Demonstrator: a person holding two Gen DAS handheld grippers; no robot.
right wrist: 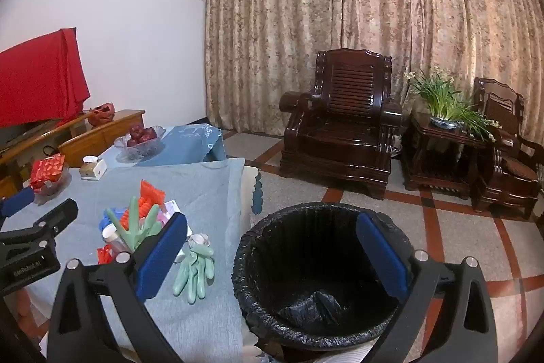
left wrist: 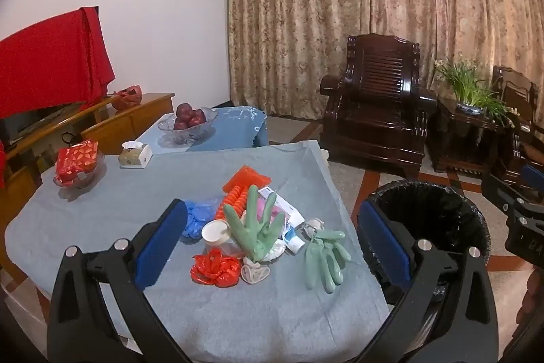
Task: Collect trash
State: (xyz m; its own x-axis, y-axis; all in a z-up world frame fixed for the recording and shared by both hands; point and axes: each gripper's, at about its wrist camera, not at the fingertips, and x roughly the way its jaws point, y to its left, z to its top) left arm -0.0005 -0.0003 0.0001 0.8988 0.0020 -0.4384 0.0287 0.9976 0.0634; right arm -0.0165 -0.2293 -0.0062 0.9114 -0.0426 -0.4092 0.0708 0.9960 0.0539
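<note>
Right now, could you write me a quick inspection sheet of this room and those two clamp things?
Surface: table under a grey-blue cloth.
Job's things: trash pile mid-table, with an upright green glove, blue glove, red bag; a flat green glove beside it; black-lined bin on the floor, nearly empty.
Clutter: fruit bowl, tissue box, red packet in a dish.
Grippers: left gripper and right gripper both open, holding nothing.
Cables: nothing seen.
Surroundings: curtains, dark wooden armchair, potted plant.
</note>
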